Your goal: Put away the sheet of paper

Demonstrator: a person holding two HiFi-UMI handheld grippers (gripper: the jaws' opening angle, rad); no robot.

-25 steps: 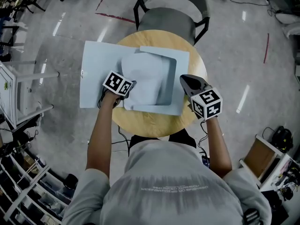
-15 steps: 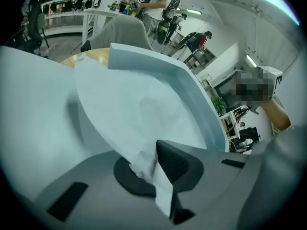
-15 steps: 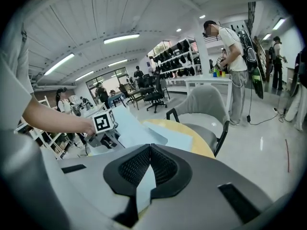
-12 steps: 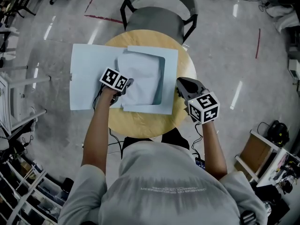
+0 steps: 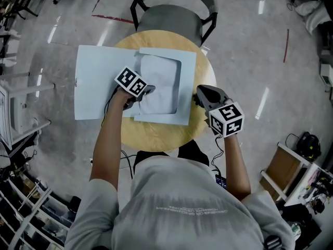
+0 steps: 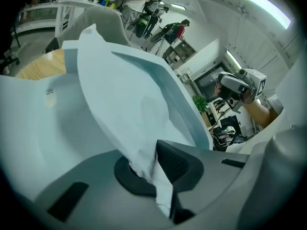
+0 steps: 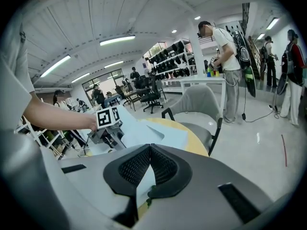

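An open pale blue folder lies on the round wooden table, its left flap hanging past the table's edge. The white sheet of paper sits in the folder's right pocket, bowed upward. My left gripper is shut on the sheet's near left corner; in the left gripper view the crumpled corner is pinched between the pads and the sheet arches away over the folder. My right gripper hovers at the folder's right edge, jaws closed tip to tip with nothing gripped.
A grey chair stands behind the table, also in the right gripper view. White racks and cluttered shelves line the left side. People stand at a bench in the background. Grey floor surrounds the table.
The sheet bulged large over the folder before; it now lies smaller and deeper inside the pocket. My left gripper has moved forward and right with it. The right gripper has barely shifted.
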